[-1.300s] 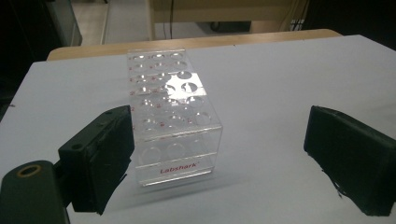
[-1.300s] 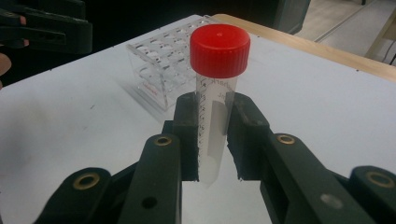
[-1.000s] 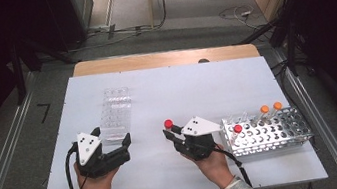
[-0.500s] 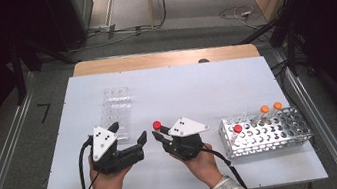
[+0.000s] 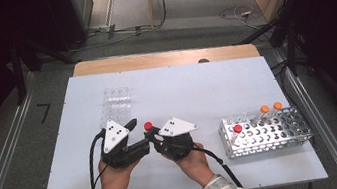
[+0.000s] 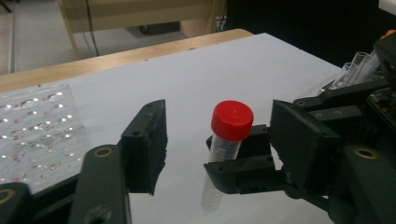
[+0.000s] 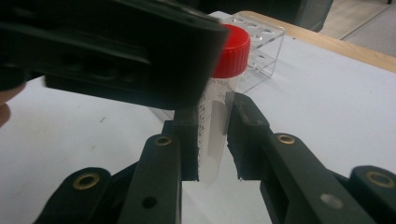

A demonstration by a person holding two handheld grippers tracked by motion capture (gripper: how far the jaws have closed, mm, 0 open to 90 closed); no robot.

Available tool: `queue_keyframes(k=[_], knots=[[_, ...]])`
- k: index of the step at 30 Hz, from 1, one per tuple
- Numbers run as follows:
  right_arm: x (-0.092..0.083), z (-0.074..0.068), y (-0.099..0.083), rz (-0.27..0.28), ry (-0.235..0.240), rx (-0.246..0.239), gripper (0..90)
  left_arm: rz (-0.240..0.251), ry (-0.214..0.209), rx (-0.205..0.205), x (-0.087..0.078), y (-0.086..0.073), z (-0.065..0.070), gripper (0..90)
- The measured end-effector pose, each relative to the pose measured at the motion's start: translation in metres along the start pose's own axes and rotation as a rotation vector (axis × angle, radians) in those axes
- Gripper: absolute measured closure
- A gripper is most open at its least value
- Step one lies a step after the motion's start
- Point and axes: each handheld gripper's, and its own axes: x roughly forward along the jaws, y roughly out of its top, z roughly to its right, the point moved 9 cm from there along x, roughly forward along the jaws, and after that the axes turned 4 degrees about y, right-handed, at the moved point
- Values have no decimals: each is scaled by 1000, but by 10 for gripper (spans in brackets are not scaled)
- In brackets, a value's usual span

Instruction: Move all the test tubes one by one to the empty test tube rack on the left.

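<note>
A clear tube with a red cap (image 5: 148,126) stands upright just above the table, my right gripper (image 5: 152,135) shut on its body. In the right gripper view the two pads (image 7: 187,140) press the tube (image 7: 214,135) below its cap. My left gripper (image 5: 140,133) faces it from the left. In the left gripper view the tube (image 6: 229,135) stands between my left gripper's (image 6: 219,133) jaws with a gap on each side. Those jaws have just been closing and stand open around the tube.
A metal rack (image 5: 273,134) at the right holds two orange-capped tubes (image 5: 271,109) and a red-capped one (image 5: 237,129). A clear plastic well tray (image 5: 116,102) lies beyond the left hand. The white table top (image 5: 206,89) ends at a wooden strip at the back.
Both hands have moved toward each other at the table's middle. The left gripper's jaws have narrowed and now stand on either side of the red-capped tube that the right gripper holds.
</note>
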Motion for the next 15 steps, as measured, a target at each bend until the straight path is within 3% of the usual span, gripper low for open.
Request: queue_keyframes(k=[2,10,15], knots=[[0,-1,1,4,4,4,715,-13,-20,9,1,-2,2,456],[2,-3,1,-2,8,0,715,-11,-20,25,4,-1,3,648],[2,-1,1,-4,6,3,715,-17,-14,33,6,-1,3,691]])
